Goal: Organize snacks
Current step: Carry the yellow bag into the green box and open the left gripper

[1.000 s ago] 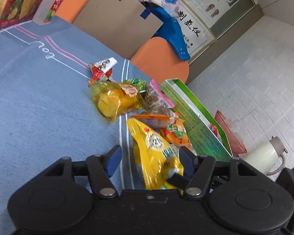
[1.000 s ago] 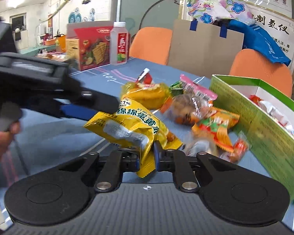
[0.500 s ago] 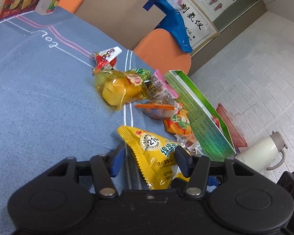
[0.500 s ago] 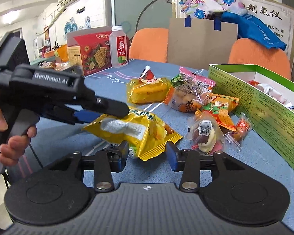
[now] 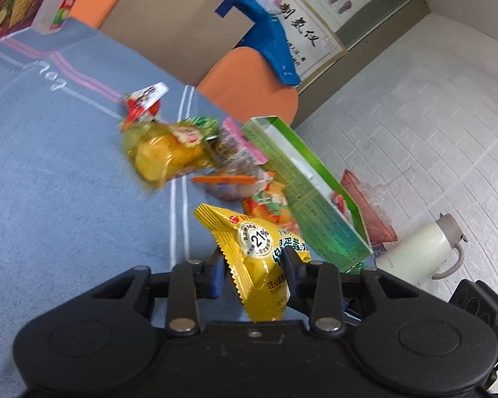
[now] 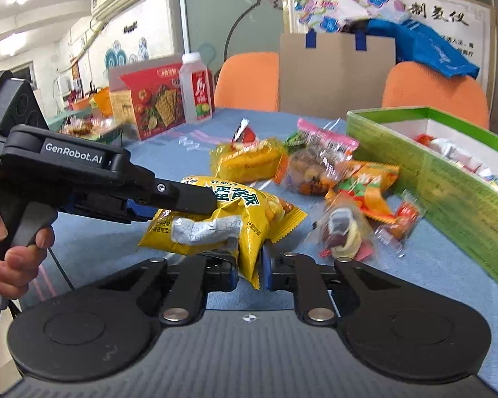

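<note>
A yellow snack bag is held above the blue table by both grippers. My left gripper is shut on one end of it; it shows from the side in the right wrist view. My right gripper is shut on the bag's lower edge. A pile of loose snack packets lies on the table beyond the bag. A green box with several snacks inside stands open at the right.
A red cracker box and a white bottle stand at the table's far left. Orange chairs and a brown paper bag line the far edge. A white kettle sits on the floor.
My left gripper has closed on the yellow bag. My right gripper, open half a second ago, has shut on the bag's edge again. The bag has risen off the table.
</note>
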{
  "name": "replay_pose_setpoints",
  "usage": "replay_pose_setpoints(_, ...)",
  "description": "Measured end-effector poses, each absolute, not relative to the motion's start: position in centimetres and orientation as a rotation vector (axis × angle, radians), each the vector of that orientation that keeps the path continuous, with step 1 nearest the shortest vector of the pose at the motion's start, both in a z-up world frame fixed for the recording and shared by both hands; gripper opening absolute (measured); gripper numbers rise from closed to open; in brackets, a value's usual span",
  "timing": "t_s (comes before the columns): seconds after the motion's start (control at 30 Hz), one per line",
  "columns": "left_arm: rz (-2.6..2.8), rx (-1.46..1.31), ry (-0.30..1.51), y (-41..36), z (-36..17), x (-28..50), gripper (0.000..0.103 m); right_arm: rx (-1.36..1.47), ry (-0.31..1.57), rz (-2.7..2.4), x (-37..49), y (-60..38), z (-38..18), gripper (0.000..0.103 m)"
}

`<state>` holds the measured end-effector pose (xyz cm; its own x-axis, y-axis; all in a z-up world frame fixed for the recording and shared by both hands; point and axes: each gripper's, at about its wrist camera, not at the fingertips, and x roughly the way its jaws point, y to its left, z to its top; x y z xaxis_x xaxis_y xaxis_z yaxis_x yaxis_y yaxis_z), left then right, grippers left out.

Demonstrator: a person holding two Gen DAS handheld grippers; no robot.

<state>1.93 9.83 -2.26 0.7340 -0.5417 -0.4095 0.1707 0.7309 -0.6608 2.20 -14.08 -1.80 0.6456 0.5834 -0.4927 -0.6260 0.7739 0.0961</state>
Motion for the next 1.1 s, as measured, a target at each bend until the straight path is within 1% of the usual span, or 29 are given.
replay_pose_setpoints(0.1,-0.453,-0.602,0.602,8.7,-0.4,2.6,0.063,-0.063,0.483,0.671,2.1,-15.2,-0.5,0.025)
replay_pose_setpoints(0.27,-0.526,-0.539,0.579,5.4,1.8,5.9,0.063,-0.034,0.411,0.602,3.0,-17.7,1.3,0.025)
replay_pose_setpoints(0.53,-0.633,-0.508,0.601,-0.3,3.1,13.6,0.063,0.024,0.370,0.439,6.7,-22.9,2.4,0.025)
replay_pose_setpoints(0.63,-0.653,-0.533,0.597,-1.4,3.6,16.4,0.063,0.047,0.345,0.394,8.7,-24.2,3.2,0.025)
replay_pose_setpoints(0.83,-0.604,-0.468,0.586,-2.9,4.3,20.5,0.063,0.065,0.299,0.340,12.3,-24.8,4.1,0.025)
replay_pose_setpoints(0.87,-0.590,-0.448,0.589,-3.3,4.1,21.1,0.063,0.060,0.287,0.326,13.0,-24.6,4.1,0.023)
replay_pose_setpoints(0.9,-0.568,-0.417,0.597,-3.7,3.8,21.6,0.069,0.057,0.267,0.315,13.4,-24.5,4.0,0.023)
replay_pose_setpoints(0.93,-0.531,-0.383,0.612,-3.9,3.3,22.1,0.100,0.061,0.251,0.305,13.9,-24.6,3.9,0.030)
replay_pose_setpoints(0.97,-0.474,-0.350,0.625,-4.0,2.8,22.3,0.103,0.056,0.242,0.301,14.4,-24.4,3.5,0.044)
replay_pose_setpoints(1.0,-0.430,-0.327,0.621,-4.0,2.4,22.2,0.103,0.032,0.259,0.298,14.9,-24.1,3.1,0.053)
replay_pose_setpoints(1.03,-0.412,-0.316,0.610,-3.7,2.0,21.8,0.103,0.000,0.297,0.285,15.2,-23.9,2.6,0.066)
replay_pose_setpoints(1.1,-0.442,-0.346,0.597,-2.6,1.5,21.0,0.103,-0.044,0.320,0.266,14.4,-24.0,1.5,0.066)
